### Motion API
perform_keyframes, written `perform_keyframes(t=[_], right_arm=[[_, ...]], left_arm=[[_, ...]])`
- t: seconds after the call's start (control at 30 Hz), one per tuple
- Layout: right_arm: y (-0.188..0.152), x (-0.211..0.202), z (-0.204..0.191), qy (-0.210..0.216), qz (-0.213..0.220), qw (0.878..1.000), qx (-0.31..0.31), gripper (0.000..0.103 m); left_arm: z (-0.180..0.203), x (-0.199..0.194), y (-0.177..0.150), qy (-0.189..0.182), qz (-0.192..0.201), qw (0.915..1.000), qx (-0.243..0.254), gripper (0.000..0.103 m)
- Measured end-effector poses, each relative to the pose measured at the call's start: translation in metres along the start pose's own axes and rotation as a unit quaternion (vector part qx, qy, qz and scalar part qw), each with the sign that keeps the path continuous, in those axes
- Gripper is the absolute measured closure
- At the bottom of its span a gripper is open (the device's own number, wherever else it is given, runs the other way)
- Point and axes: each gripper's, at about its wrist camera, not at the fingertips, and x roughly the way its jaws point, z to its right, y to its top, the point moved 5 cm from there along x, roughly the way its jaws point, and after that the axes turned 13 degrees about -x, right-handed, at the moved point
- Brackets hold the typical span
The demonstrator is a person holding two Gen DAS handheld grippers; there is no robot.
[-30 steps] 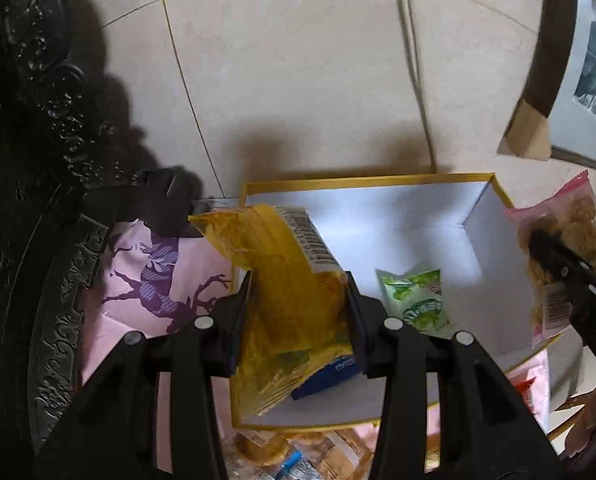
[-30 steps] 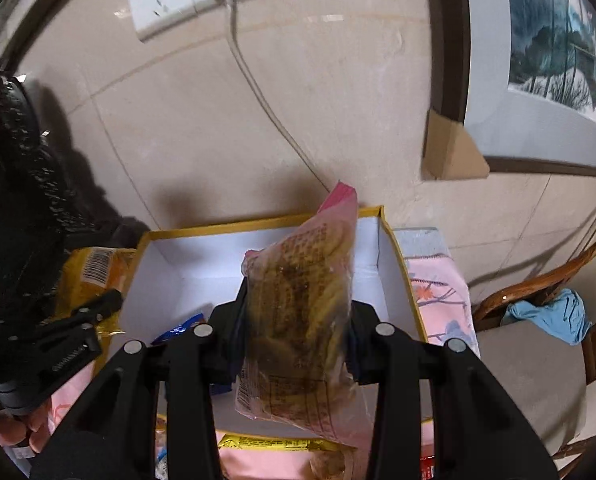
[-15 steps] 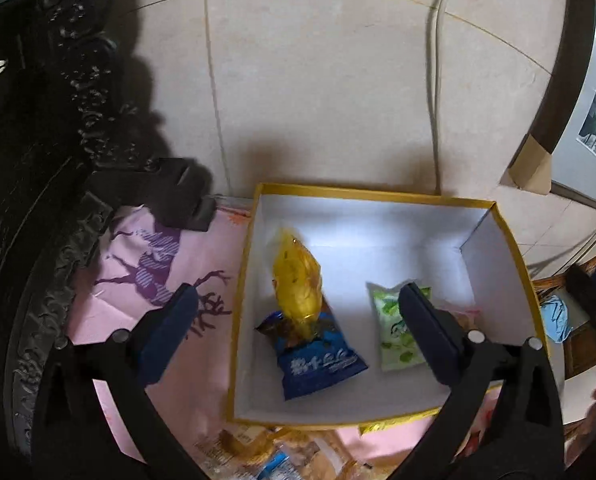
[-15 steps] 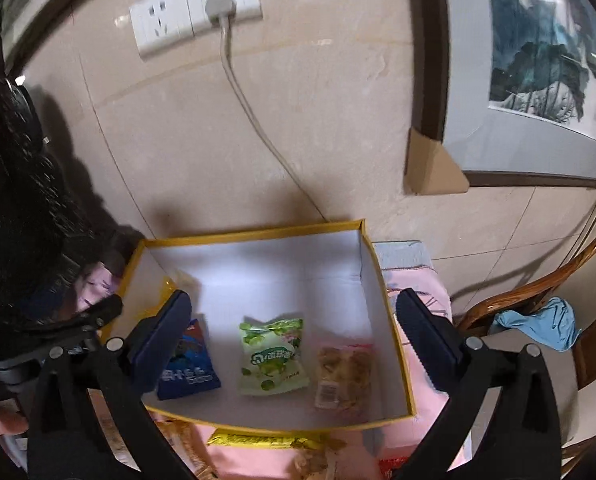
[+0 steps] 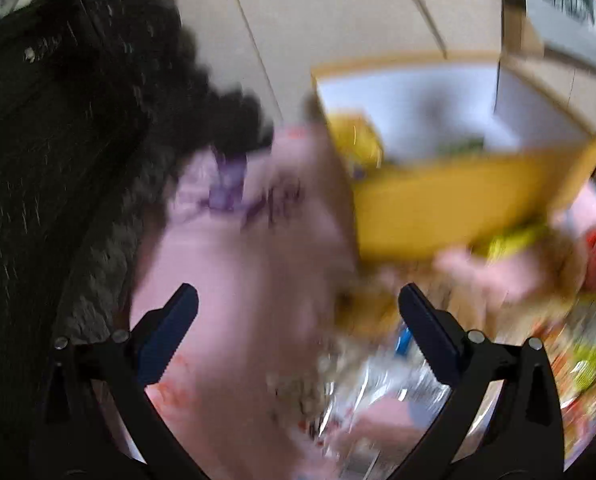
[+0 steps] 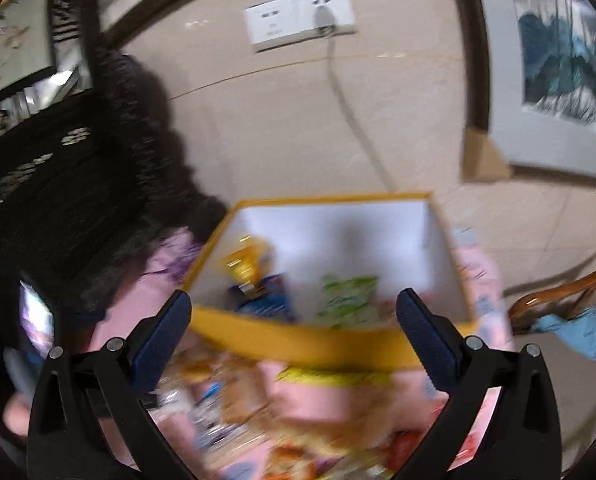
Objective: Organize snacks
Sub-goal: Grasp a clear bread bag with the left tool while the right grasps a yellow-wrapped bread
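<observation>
Left wrist view, badly blurred: left gripper point(image 5: 298, 332) has its jaws spread wide with nothing between them, over a heap of loose snack packets point(image 5: 382, 364) on the pink cloth point(image 5: 225, 280) just in front of the yellow box point(image 5: 450, 208) — these look light, soft and crinkly, probably slippery film, so I would pinch a packet across its flat middle rather than a sealed edge. Right wrist view: right gripper point(image 6: 293, 328) likewise gapes empty; inside the box lie a yellow packet point(image 6: 243, 262), a blue packet point(image 6: 267, 300) and a green packet point(image 6: 348, 294), side by side.
</observation>
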Motion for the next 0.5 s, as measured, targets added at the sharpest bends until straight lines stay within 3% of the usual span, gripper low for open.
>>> perform_keyframes(t=[0.1,0.2,0.27,0.37,0.43,0.5], right_arm=[[-0.02,-0.001,-0.02,0.015,-0.025,0.999,-0.023,0.001],[-0.033,-0.009,-0.029,-0.015,-0.024,0.998,-0.054,0.001],[-0.045,-0.014,-0.031,-0.017,-0.035,0.997,-0.07,0.001],[-0.064,-0.021,-0.023,-0.042,-0.062,0.993,-0.091,0.001],[-0.07,-0.028,-0.014,-0.071,-0.063,0.991,-0.097,0.001],[-0.077,-0.035,-0.002,-0.079,-0.063,0.991,-0.084,0.001]], left_arm=[[0.0,0.023,-0.02,-0.004,-0.042,0.9991,-0.01,0.002],[0.005,0.038,-0.015,0.004,-0.04,0.9991,-0.013,0.002],[0.01,0.046,-0.007,0.01,-0.034,0.9994,-0.002,0.002],[0.031,0.067,-0.01,-0.01,-0.064,0.9963,0.055,0.002],[0.038,0.08,-0.014,0.019,-0.055,0.9936,0.096,0.002],[0.037,0.087,-0.01,-0.015,-0.046,0.9958,0.078,0.004]])
